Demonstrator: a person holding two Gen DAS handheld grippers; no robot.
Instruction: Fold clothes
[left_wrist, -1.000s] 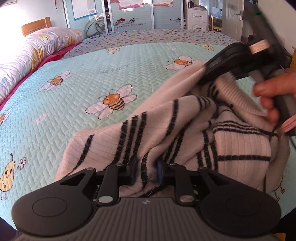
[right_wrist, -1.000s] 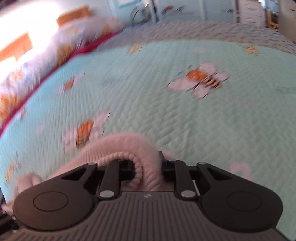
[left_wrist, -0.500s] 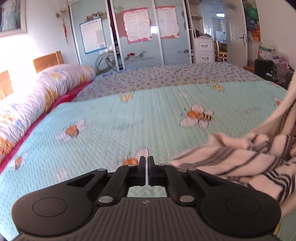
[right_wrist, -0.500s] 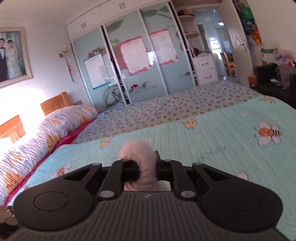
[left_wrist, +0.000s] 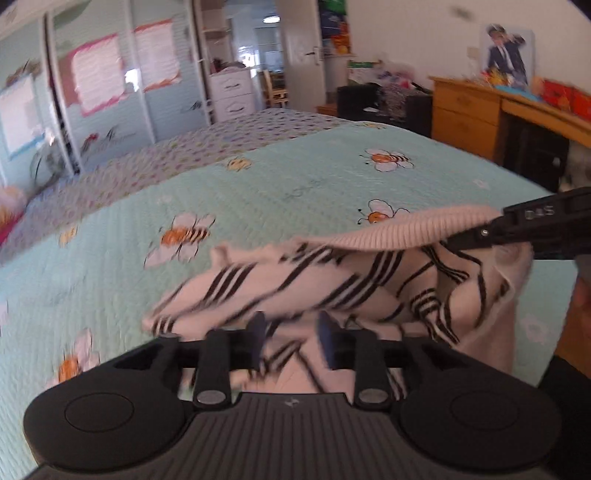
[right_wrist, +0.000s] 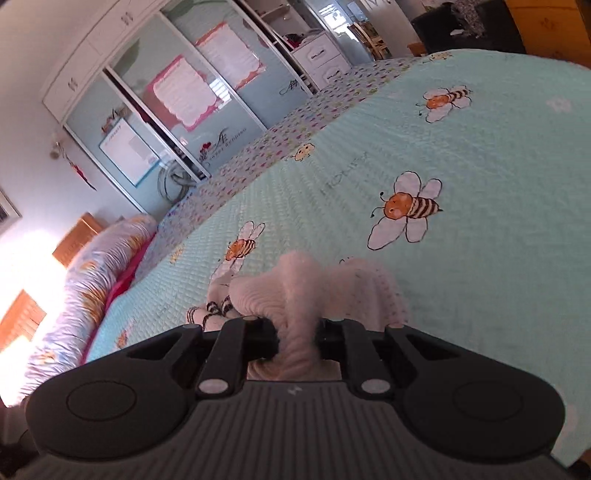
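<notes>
A pinkish-white sweater with black stripes (left_wrist: 295, 280) lies bunched near the front of a mint bee-print bedspread (left_wrist: 295, 184). My left gripper (left_wrist: 293, 339) stands open low over the sweater's near part, and striped cloth shows between its fingers. In from the right reaches my right gripper (left_wrist: 480, 232), shut on the ribbed hem and holding it up above the bed. The right wrist view shows that same gripper (right_wrist: 297, 336) clamping a thick fold of ribbed knit (right_wrist: 295, 288), with the rest of the sweater hanging below, mostly hidden.
A wooden desk (left_wrist: 480, 110) and dark furniture stand past the bed's right edge. Sliding wardrobe doors (left_wrist: 110, 92) and a white drawer unit (left_wrist: 232, 88) are at the far end. A rolled floral quilt (right_wrist: 92, 266) lies along the left side. A hand (left_wrist: 581, 295) shows at the right edge.
My left gripper let go of the sweater, shut empty, and now stands open over it again. The right gripper has kept its hold on the hem and lifted it.
</notes>
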